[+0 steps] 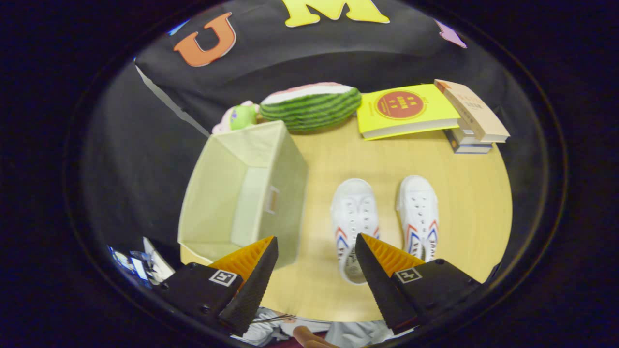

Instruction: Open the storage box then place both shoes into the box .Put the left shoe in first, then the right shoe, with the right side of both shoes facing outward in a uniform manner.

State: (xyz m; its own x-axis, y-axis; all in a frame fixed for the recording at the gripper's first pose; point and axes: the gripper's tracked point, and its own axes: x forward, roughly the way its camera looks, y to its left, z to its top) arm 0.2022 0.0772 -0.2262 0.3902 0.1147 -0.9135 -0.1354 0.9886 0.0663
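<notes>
Scanning left to right, I saw the storage box (242,193) (already open) ahead-left, then my gripper (314,249), fingers spread wide and empty, left shoe (354,220) just ahead-right, long axis along the fingers, right shoe (420,212) beyond it.

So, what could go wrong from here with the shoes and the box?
1. The two white canvas shoes lie close together; the open tool might nudge the wrong one.
2. The pale fabric storage box looks soft, so it may slide or tip if a shoe pushes its wall.
</notes>
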